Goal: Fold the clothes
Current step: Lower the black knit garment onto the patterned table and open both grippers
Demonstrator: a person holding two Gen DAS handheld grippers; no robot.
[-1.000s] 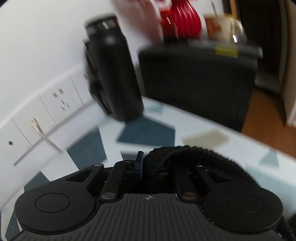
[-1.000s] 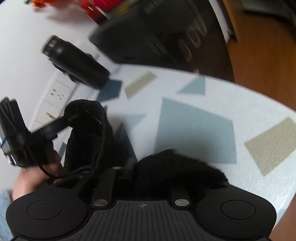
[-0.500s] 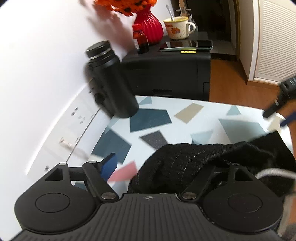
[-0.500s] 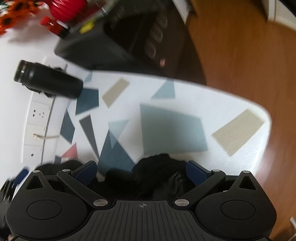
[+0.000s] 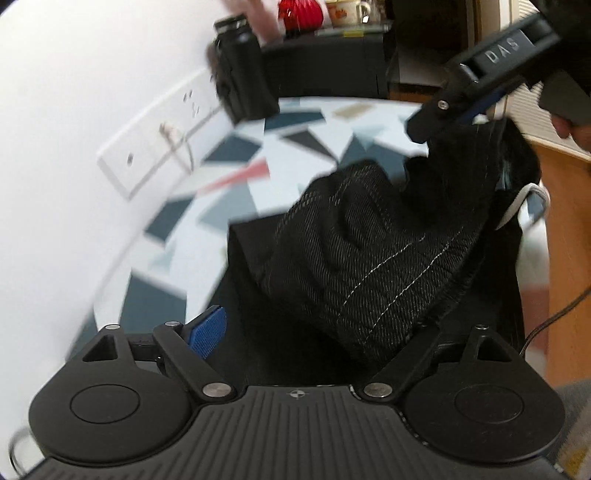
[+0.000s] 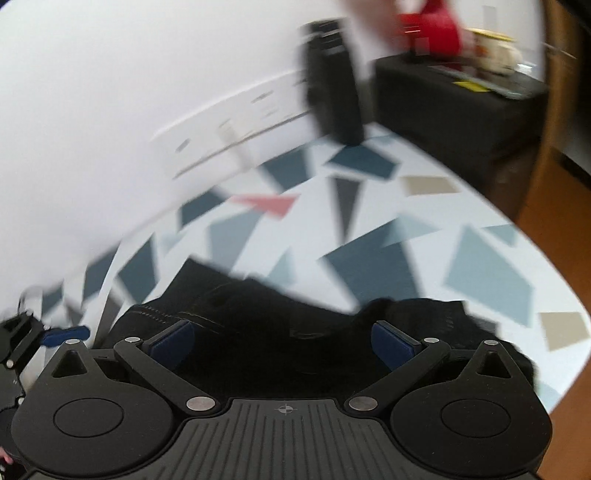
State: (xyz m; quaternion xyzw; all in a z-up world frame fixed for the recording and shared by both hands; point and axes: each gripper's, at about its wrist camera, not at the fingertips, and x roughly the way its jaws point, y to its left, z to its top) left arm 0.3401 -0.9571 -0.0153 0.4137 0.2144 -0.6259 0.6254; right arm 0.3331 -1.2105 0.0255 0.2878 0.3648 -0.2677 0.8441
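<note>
Garment [image 5: 369,258] black denim, pale stitching. Tabletop [image 6: 443,206] white with blue, grey, tan and red angular patches. Bottle [image 5: 243,85] black; vase [image 5: 299,13] red; gripper pads [image 6: 391,343] blue.

Coarse black twill garment [image 5: 373,258] with pale stitching; smooth patterned tabletop [image 6: 480,266]; matt black flask [image 5: 243,85].

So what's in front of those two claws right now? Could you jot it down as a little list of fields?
surface: white table with coloured angular patches
garment: black clothing, bunched, pale stitching visible
left claw: jaws opening, cloth bulges between them, blue pad clear of it
right claw: open wide above the cloth
back of table: black bottle, upright by the wall
beyond table: black cabinet
</note>
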